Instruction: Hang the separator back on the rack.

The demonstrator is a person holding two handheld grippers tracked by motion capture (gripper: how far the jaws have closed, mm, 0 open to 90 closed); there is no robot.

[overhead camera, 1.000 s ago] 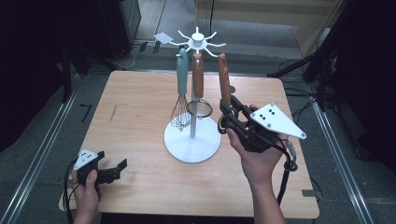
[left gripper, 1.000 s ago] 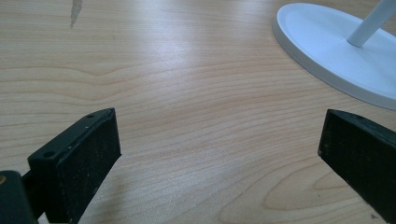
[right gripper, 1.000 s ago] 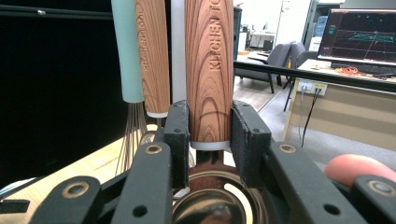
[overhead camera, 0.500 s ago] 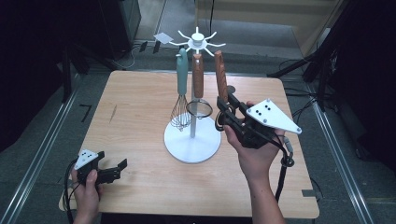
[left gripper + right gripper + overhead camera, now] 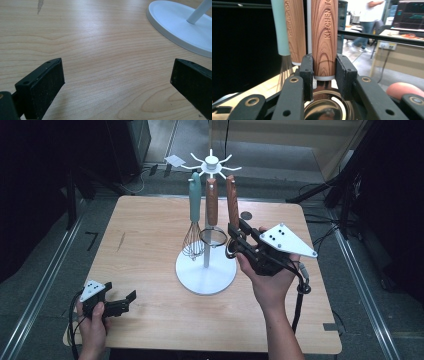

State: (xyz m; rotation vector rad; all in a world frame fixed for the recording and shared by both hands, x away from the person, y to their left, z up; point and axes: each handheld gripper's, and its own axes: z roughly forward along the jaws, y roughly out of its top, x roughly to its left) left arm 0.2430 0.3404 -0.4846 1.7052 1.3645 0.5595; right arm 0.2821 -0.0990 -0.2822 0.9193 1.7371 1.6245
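Note:
A white utensil rack (image 5: pixel 205 274) stands mid-table on a round base. From its top hooks hang a teal-handled whisk (image 5: pixel 194 207) and a wooden-handled strainer (image 5: pixel 212 205). My right gripper (image 5: pixel 233 239) is shut on a third wooden-handled utensil (image 5: pixel 231 202), held upright just right of the pole. In the right gripper view my right gripper (image 5: pixel 324 65) clamps that handle (image 5: pixel 324 35) low down, above its metal part (image 5: pixel 324 106). I cannot tell whether its top rests on a hook. My left gripper (image 5: pixel 120 305) rests open at the table's front left, jaws wide apart (image 5: pixel 117 75) over bare wood.
The wooden table (image 5: pixel 145 235) has a small dark disc (image 5: pixel 245 215) behind the rack. The rack's white base (image 5: pixel 180 25) lies ahead and right of my left gripper. Beyond the table, a person (image 5: pixel 368 22) and a monitor (image 5: pixel 410 15) stand far off.
My right gripper has carried the wooden-handled utensil a little left, closer to the rack's pole and more upright. The left gripper has stayed where it was.

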